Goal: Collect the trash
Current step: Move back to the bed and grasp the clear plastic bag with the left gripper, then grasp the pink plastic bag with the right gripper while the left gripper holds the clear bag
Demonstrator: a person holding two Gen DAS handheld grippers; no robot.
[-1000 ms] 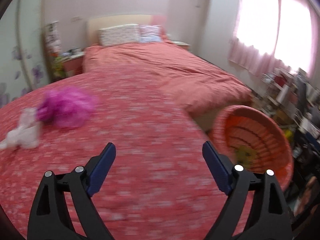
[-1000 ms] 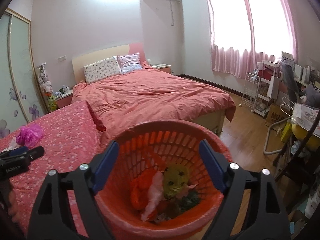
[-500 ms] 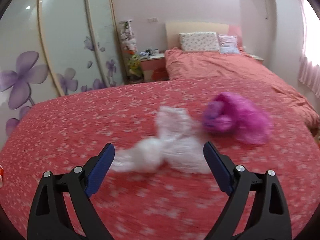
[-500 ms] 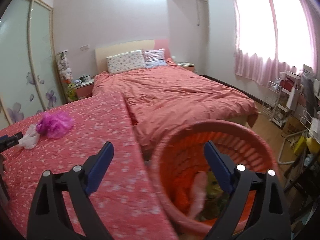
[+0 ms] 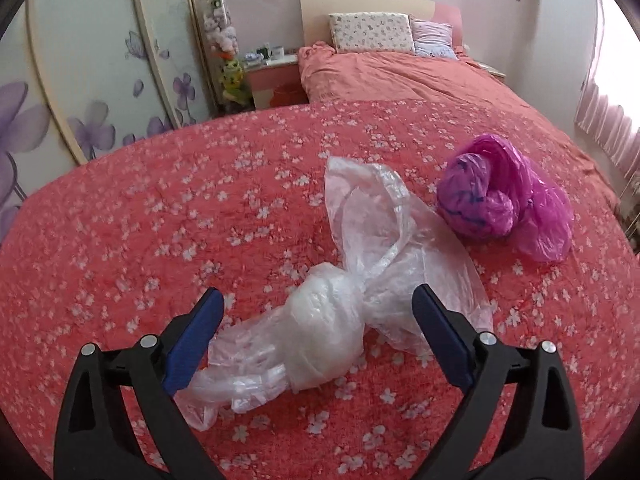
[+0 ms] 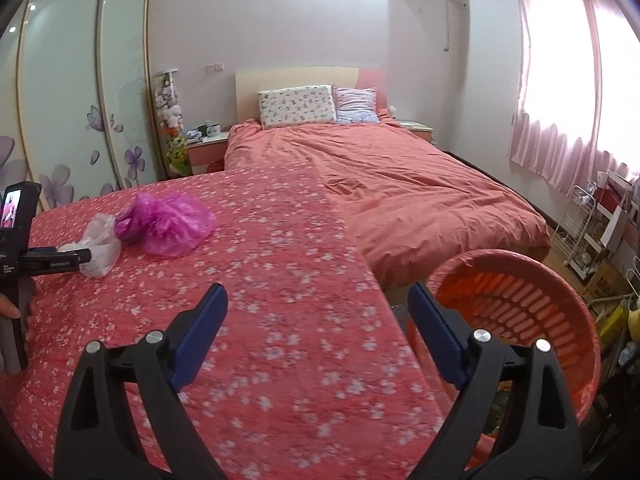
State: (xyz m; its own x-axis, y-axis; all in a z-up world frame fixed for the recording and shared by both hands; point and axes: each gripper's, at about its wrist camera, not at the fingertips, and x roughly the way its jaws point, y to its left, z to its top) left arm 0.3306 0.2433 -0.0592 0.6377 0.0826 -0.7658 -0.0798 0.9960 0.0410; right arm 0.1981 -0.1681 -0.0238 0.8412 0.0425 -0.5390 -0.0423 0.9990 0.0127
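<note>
Left wrist view: our left gripper (image 5: 316,312) has its jaws opening, already spread wide, with the clear plastic bag (image 5: 352,292) lying between the blue pads but not touched by them. The bag sits on the floral red cover (image 5: 160,208), and the magenta bag (image 5: 504,200) lies just beside it to the right, touching or nearly so.

Handling, as we judge it — the clear bag is thin film, very light, soft and slippery, with a rounded white wad knotted inside it. The loose tails will crumple and slide out of a pinch. Best hold looks like the tied neck just above the wad, or across the wad itself, where there is bulk for the pads to bite. Nothing fragile; a firm squeeze should be fine.

The magenta bag looks the same kind of material, scrunched, so we would grab its densest bunched part.

Right wrist view: right gripper (image 6: 316,312) is also spread wide and empty, over the cover's edge — the orange basket (image 6: 532,280) stands beside it, off the cover, well apart from both bags.
</note>
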